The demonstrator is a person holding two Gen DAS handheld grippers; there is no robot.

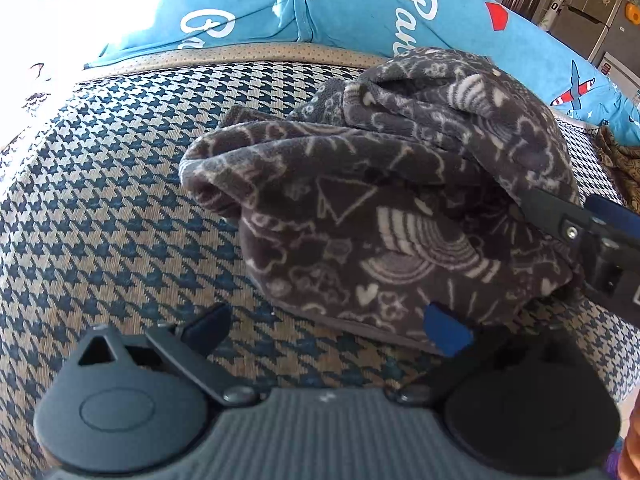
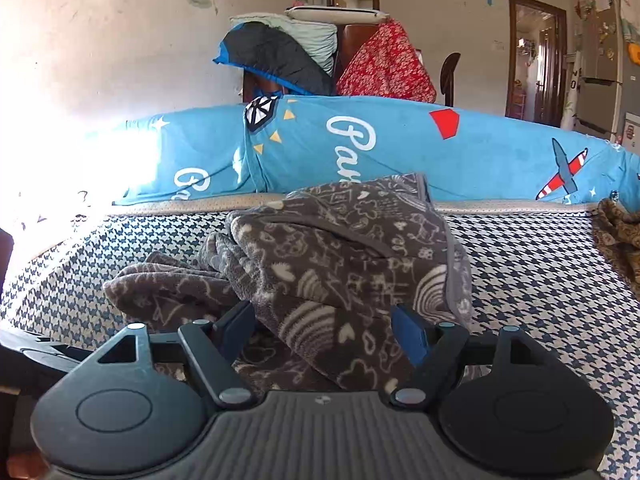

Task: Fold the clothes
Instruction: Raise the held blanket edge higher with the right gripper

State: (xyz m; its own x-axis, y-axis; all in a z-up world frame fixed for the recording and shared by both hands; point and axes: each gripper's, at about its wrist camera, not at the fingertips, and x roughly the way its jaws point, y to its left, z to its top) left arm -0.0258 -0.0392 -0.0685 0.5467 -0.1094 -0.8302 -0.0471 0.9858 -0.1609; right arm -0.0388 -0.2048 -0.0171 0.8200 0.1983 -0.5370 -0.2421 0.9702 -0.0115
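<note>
A grey fleece garment with pale doodle prints lies bunched and partly folded on the houndstooth mat. My left gripper is open at the garment's near edge, its right fingertip touching the fabric. My right gripper is open with a fold of the same garment lying between its fingers. The right gripper also shows in the left wrist view against the garment's right side.
A long blue printed bolster runs along the far edge of the mat. A brown patterned cloth lies at the right. Piled bedding, a door and a fridge stand behind.
</note>
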